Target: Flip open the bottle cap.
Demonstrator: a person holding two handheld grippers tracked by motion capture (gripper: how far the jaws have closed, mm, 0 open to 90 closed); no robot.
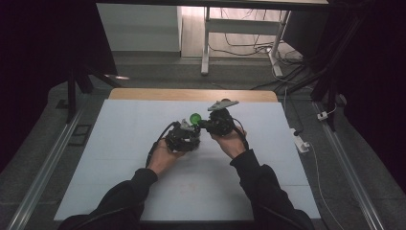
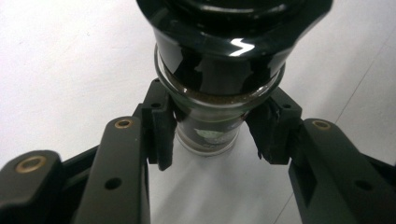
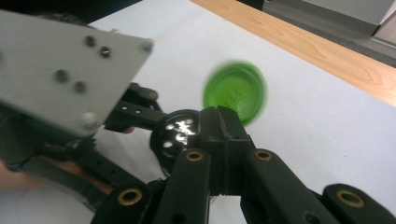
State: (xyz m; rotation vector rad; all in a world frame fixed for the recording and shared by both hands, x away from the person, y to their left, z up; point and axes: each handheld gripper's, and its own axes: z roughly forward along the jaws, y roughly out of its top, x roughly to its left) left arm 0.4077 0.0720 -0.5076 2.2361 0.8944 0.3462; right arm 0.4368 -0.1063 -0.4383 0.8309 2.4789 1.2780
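My left gripper (image 2: 210,135) is shut on the glass neck of a small jar (image 2: 219,70), its pads pressing from both sides just under the black cap. In the right gripper view the jar's black shaker top (image 3: 177,135) shows its holes, and a green flip lid (image 3: 236,91) stands up behind it, blurred. My right gripper (image 3: 223,116) is shut, pad against pad, with its tips at the lid's lower edge; I cannot tell whether they pinch it. In the high view the green lid (image 1: 195,118) sits between the left gripper (image 1: 189,132) and the right gripper (image 1: 203,124) over mid-table.
A white mat (image 1: 119,158) covers the table, with a wooden strip (image 1: 143,94) along its far edge. Cables and a white power strip (image 1: 301,143) lie on the floor to the right. Desk legs (image 1: 206,48) stand beyond the table.
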